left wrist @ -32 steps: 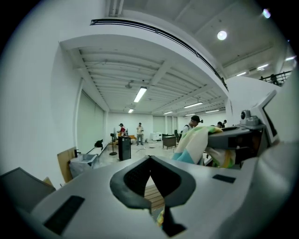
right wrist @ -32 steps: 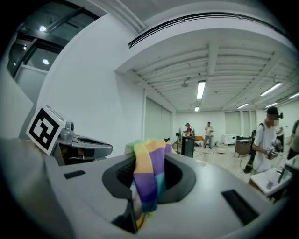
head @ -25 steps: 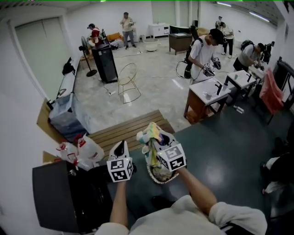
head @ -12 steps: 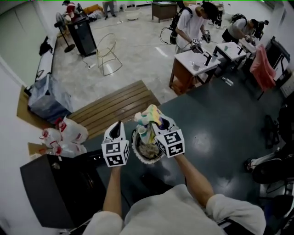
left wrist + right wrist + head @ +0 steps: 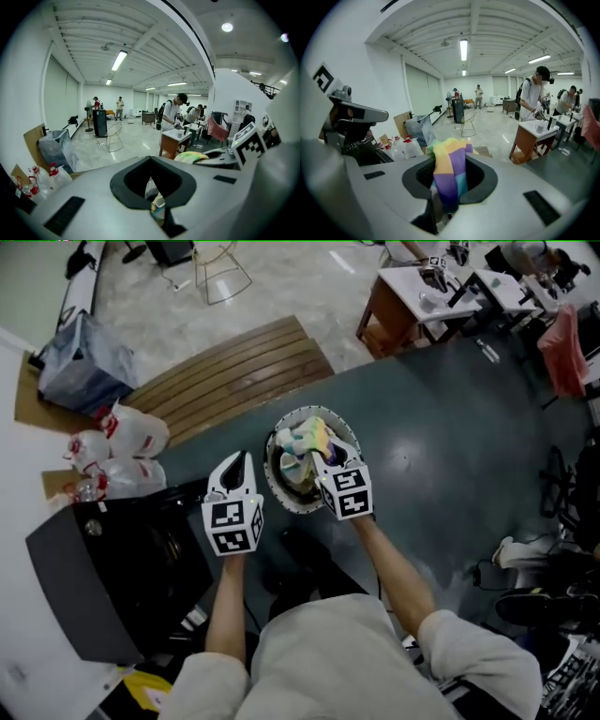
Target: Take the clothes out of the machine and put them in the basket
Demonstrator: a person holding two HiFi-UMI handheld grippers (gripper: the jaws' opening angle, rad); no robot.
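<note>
The head view looks steeply down on the left claw (image 5: 242,463) and right claw (image 5: 323,457); each claw's view sits just behind its jaws, facing outward — both catch the white tabletop (image 5: 174,135) ahead.

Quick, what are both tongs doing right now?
Left tongs: closed; whether they pinch anything cannot be told.
Right tongs: closed on a striped cloth.

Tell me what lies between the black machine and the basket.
In the head view, the left claw hangs there, above the dark floor, with the machine at its left and the basket at its right.
</note>
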